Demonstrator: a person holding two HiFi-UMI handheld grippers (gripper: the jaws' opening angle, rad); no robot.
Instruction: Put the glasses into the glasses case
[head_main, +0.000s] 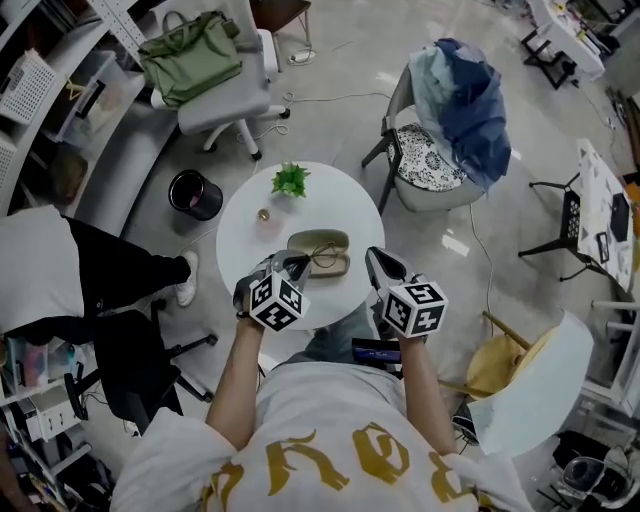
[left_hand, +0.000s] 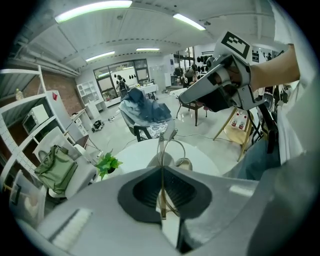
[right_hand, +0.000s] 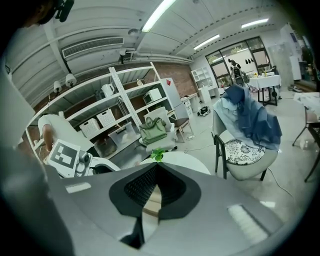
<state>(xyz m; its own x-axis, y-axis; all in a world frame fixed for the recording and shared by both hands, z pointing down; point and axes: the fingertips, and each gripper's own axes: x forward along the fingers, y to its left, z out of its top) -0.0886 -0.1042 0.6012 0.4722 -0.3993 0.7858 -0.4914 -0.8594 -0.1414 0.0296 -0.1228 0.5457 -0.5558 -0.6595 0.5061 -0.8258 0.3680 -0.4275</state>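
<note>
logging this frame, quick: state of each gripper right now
left gripper: jaws shut on the glasses
right gripper: jaws shut, nothing between them

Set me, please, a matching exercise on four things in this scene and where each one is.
1. thin metal-framed glasses
2. beige oval glasses case
3. small green potted plant
4. olive-green handbag

A. on the grey swivel chair
B. on the round white table, near side
C. clamped in the left gripper
D. on the table, far side

Pairs: 1-C; 2-B; 3-D; 4-A
</note>
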